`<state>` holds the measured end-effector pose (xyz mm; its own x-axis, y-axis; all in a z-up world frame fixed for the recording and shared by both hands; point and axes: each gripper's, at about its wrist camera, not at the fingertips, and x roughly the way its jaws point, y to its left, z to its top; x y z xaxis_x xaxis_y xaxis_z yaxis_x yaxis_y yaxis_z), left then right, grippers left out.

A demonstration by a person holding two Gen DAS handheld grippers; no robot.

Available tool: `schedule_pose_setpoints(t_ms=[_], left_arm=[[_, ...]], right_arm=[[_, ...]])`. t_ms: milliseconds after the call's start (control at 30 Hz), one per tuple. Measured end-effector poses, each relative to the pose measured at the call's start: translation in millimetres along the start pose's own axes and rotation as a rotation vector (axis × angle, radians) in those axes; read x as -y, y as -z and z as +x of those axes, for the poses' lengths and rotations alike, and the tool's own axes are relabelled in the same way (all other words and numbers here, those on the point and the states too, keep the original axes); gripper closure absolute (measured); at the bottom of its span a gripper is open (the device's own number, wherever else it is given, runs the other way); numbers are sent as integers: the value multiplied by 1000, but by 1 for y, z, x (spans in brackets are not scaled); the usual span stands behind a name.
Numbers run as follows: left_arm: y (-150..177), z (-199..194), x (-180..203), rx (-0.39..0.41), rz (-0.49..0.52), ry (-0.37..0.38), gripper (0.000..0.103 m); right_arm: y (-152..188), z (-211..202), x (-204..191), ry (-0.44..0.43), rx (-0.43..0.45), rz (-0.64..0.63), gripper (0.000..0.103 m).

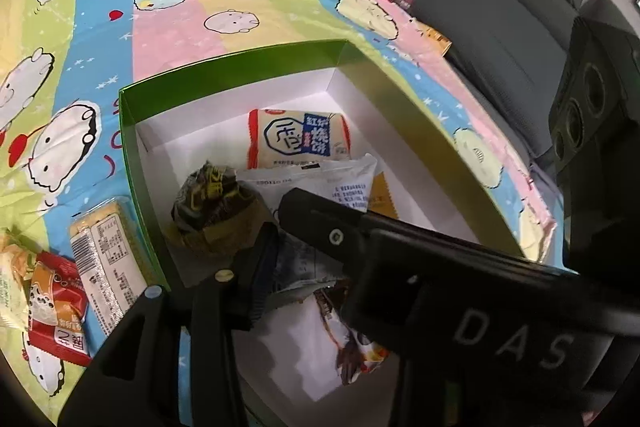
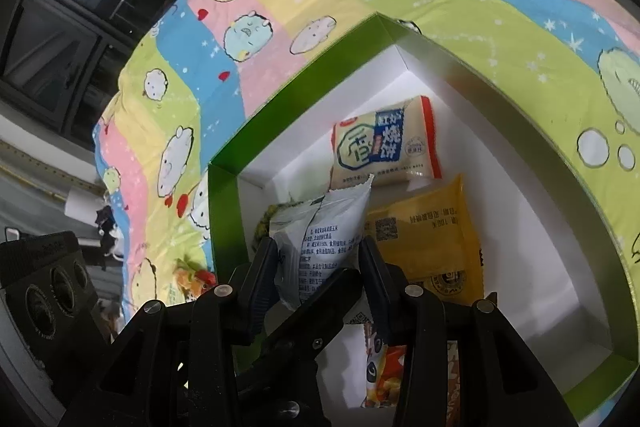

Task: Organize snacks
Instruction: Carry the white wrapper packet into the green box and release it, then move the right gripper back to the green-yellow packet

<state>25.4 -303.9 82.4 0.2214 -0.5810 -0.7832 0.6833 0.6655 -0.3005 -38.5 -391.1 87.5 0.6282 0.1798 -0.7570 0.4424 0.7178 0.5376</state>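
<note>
Green box (image 1: pixel 240 67) on striped cartoon cloth (image 1: pixel 224 7)

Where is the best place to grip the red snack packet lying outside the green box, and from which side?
Probably the red snack packet by its crimped end seam, from above: it lies flat on the cloth, beside the green box, partly overlapping neighbouring packets.

Left wrist view: sits above the near rim of the green box (image 1: pixel 224 67), tilted down and forward, close in; the right gripper (image 1: pixel 400 247) crosses its frame from 4 o'clock. Sofa (image 1: pixel 500 7) at 2 o'clock.

Right wrist view: lower, nearer, looking along its own fingers (image 2: pixel 260 267) into the box; dark window (image 2: pixel 60 7) at 10 o'clock.

Shared by both: box interior, the cream snack pack (image 1: pixel 298 139), patterned cloth (image 1: pixel 180 7).
</note>
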Motion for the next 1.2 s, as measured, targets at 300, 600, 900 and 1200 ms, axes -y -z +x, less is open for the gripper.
schedule_pose_setpoints(t_ms=[300,600,900,1200], left_arm=[[11,-17,6,-16,-14,55,35],[35,-116,-31,166,-95,-19,9],[87,-193,-125,287,-321,-214,1],[134,-189,-194,251,-489,-286,1]], right_arm=[[11,-31,2,146,76,-35,50],[31,-76,-22,147,160,-80,34],[50,-84,-77,89,170,-180,26],[76,10,-135,18,-18,-241,28]])
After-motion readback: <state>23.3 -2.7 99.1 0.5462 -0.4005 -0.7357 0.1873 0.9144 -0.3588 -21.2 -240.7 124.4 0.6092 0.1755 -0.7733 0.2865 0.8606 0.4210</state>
